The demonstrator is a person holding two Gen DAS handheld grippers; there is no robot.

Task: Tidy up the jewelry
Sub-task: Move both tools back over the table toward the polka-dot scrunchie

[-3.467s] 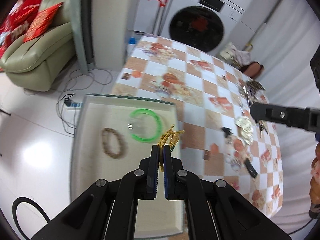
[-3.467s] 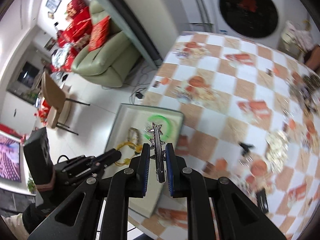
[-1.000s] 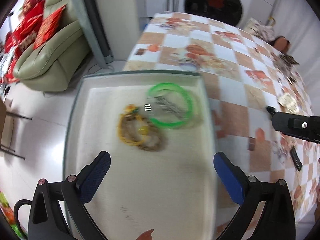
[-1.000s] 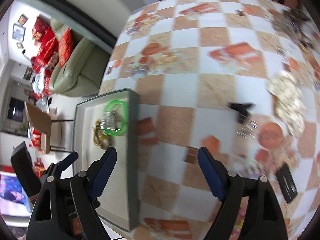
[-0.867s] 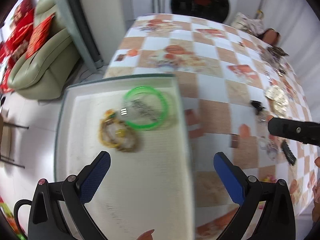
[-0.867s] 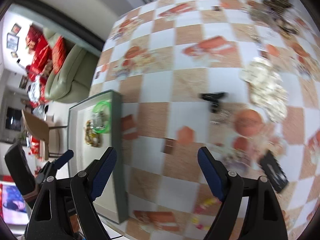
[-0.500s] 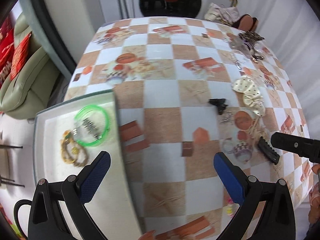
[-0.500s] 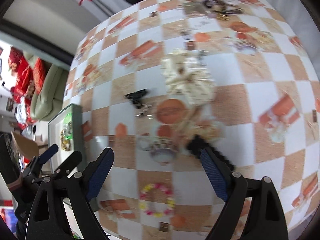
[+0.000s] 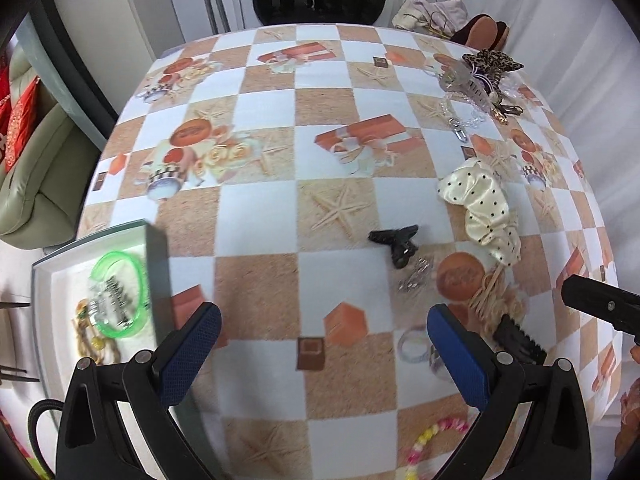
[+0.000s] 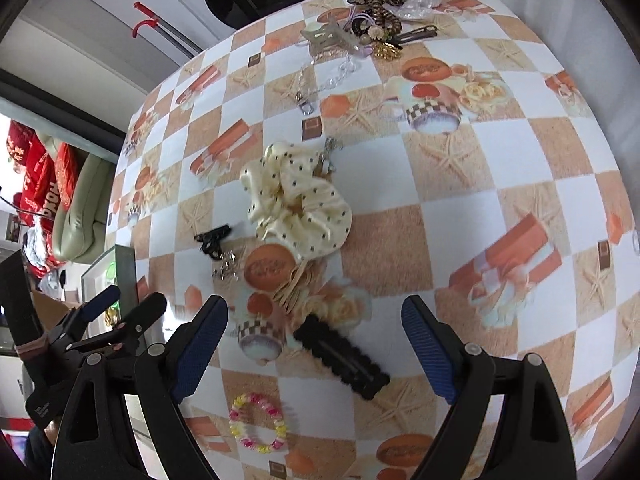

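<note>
Both hand-held grippers have been swinging away from the tray (image 9: 38, 276) and are now hanging over the checked tabletop (image 9: 256, 216), where the loose pieces are lying. The tray is sitting off to the left of the left hand-held gripper (image 9: 320, 344), partly cut off by the frame edge, with the green bangle (image 9: 120, 296) and a gold chain (image 9: 86, 340) inside it — a small silver piece is lying across the bangle, too blurred to name.

The left hand-held gripper is pointing steeply down with its jaws spread wide and nothing between them. The right hand-held gripper (image 10: 316, 344) is tilting down the same way, jaws wide apart and empty; the black hair clip (image 10: 340, 356) is lying on the cloth between its fingers, untouched. Just below that clip, nearer the gripper body, the pink-and-yellow bead bracelet (image 10: 258, 422) is resting flat.

Ahead of the right gripper are the cream dotted scrunchie (image 10: 296, 204), a small black claw clip (image 10: 214, 240) to its left, and farther off a tangle of hair accessories (image 10: 372, 20) hard to tell apart.

Writing is showing on the red cushions (image 10: 44, 184) at the left edge, but it is too small and warped to read. A hand is barely showing behind the left gripper in the right wrist view.
</note>
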